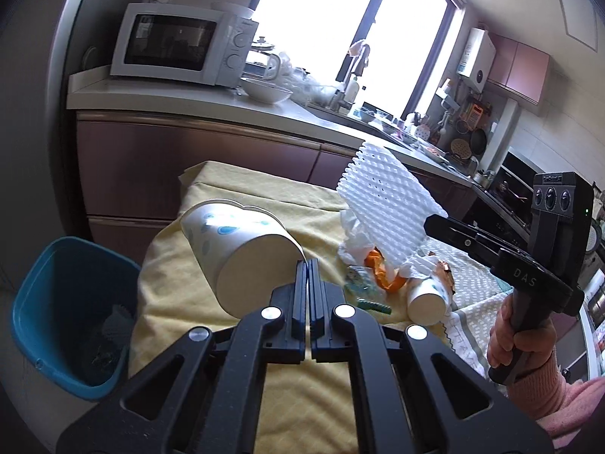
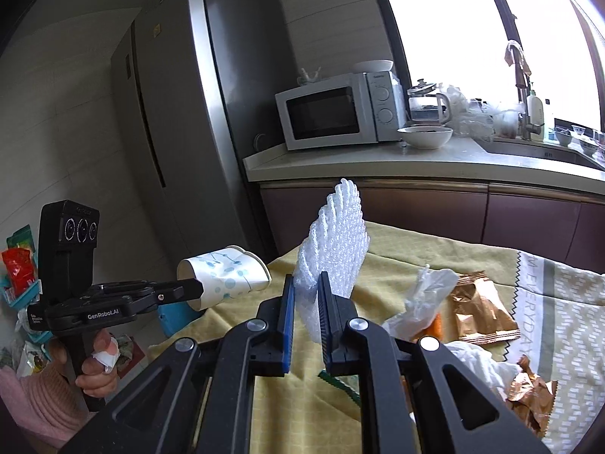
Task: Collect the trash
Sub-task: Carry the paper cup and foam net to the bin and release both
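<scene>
Altogether two paper cups showed — one printed cup [image 1: 242,242] lifted over the yellow tablecloth [image 1: 181,302], a second cup [image 1: 429,300] lying on its side on that cloth. One white foam net [image 1: 385,204], one crumpled white tissue [image 2: 425,299], one orange peel [image 1: 389,278] and two bronze foil wrappers [image 2: 480,312] made up the remaining litter, with one blue bin [image 1: 72,317] standing on the floor beside the cloth's left edge.

The left gripper [image 1: 309,265] had its fingers pressed nearly flat together, pinching the thin rim of the printed cup, which hung tilted above the cloth's left side, near the bin. The right gripper [image 2: 305,283] had its fingers [image 2: 288,302] set a narrow gap apart — clamped on the lower end of the foam net, which stood upright above the cloth, raised over the tissue and peel.
</scene>
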Motion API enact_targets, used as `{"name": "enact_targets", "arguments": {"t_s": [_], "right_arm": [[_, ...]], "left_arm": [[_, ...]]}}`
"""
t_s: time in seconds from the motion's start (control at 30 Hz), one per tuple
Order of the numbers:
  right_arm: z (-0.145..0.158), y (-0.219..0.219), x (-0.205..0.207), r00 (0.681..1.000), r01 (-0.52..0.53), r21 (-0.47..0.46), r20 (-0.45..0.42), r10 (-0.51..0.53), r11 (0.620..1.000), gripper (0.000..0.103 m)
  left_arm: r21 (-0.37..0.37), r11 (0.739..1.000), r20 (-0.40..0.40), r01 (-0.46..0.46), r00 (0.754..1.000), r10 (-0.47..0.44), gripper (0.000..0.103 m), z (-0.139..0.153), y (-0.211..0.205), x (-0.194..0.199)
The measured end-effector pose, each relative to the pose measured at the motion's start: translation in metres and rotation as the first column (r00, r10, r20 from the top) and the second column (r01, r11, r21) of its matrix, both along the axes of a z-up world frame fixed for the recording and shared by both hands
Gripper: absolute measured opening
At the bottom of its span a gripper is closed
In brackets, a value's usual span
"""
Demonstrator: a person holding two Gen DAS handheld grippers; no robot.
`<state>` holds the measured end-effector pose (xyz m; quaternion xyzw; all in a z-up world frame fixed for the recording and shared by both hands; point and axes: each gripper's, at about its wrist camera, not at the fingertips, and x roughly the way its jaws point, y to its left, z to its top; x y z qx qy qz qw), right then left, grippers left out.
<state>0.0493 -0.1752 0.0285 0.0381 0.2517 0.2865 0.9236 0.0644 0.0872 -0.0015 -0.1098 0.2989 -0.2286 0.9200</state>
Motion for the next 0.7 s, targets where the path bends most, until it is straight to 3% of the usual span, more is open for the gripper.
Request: {"name": "enact_targets", "arguments": {"t_s": [0.33,0.7], "right_arm": [[-0.005,0.078,0.008,0.98,-0.198,-0.012,-0.023,0.198,0.98,0.011],[-0.011,0.152,0.03,0.93,-0.359,0.01,-0.084,0.359,0.933,0.011]], "left_arm": [[0.024,0.98,-0.034,-0.196,0.98,0.197,0.001,-0.014,0.092,-0.015],[0.053,0.945,-0.073,-0.322,0.943,0.325,0.001,-0.031,0.148,-0.013]]}}
